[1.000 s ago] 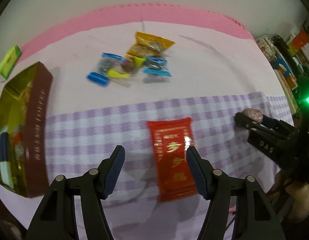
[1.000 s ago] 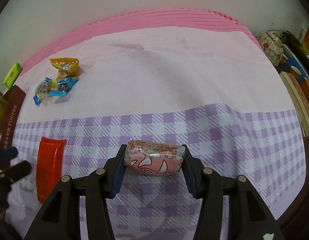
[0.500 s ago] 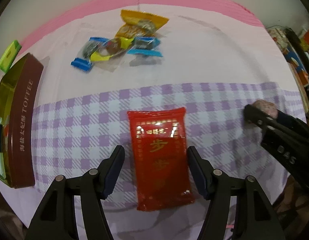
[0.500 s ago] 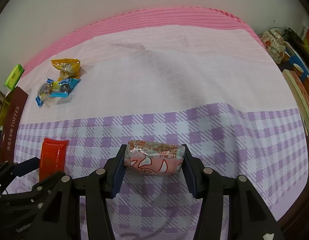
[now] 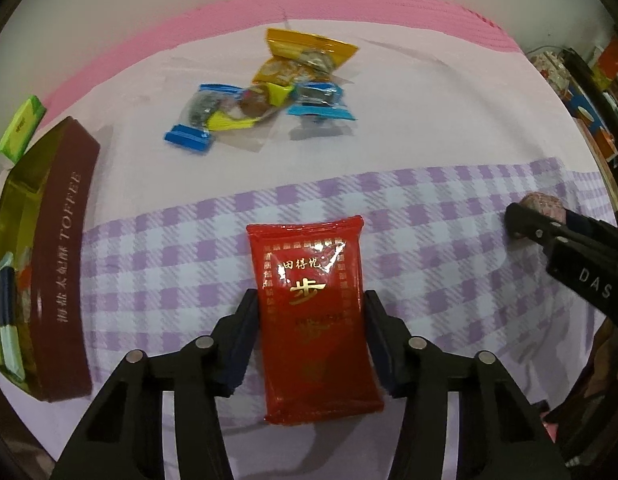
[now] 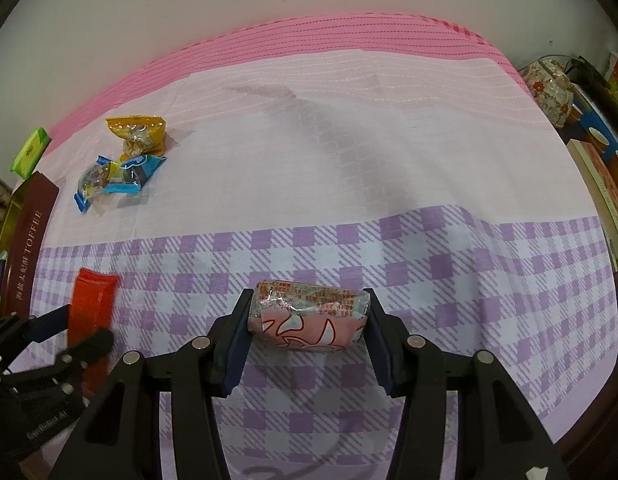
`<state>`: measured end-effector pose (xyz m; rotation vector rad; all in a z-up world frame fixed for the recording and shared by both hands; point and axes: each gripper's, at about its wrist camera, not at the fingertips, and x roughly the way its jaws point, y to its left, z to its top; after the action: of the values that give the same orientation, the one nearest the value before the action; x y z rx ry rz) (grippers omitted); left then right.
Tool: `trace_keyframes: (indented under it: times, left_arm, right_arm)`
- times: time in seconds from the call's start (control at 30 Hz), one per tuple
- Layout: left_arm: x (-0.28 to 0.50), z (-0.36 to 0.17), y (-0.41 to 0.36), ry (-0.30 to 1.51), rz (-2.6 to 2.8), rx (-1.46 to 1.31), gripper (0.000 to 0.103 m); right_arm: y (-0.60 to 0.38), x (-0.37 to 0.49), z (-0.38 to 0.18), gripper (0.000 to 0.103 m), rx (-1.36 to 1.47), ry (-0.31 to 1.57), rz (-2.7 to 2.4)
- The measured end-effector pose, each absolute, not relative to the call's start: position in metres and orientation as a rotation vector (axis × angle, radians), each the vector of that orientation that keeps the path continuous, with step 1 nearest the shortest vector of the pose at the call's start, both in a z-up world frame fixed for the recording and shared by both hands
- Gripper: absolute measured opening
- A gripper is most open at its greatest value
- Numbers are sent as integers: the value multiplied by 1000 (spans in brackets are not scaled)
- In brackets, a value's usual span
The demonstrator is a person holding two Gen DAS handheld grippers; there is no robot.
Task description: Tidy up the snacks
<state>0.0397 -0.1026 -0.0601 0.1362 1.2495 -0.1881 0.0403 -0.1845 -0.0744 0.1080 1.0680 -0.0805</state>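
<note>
While my left tool (image 5: 311, 330) is closing around the glossy red packet (image 5: 315, 312) with gold characters, lying flat on the checked table (image 5: 449, 264), its pads are meeting the packet's edges. At three o'clock, my right tool (image 6: 307, 332) is clamping a pink-and-white wrapped snack (image 6: 307, 316).

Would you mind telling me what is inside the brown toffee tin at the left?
The toffee tin stands open; a few wrapped pieces in dark blue, pale green and red show against its gold lining. Its near wall and the picture's edge hide the rest.
</note>
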Motion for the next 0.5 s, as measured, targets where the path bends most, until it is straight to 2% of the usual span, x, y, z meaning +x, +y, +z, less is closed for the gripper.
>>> trace_keyframes:
  times: [0.1,0.5]
  left_arm:
    - [38,-60,-93,1240,-183,137,47]
    - [43,-60,-30,1235,-129,134,46]
  right_arm:
    - [-183,40,-74,48,102,1067,-82]
    - [-180,39,-74,48,82,1060,-79]
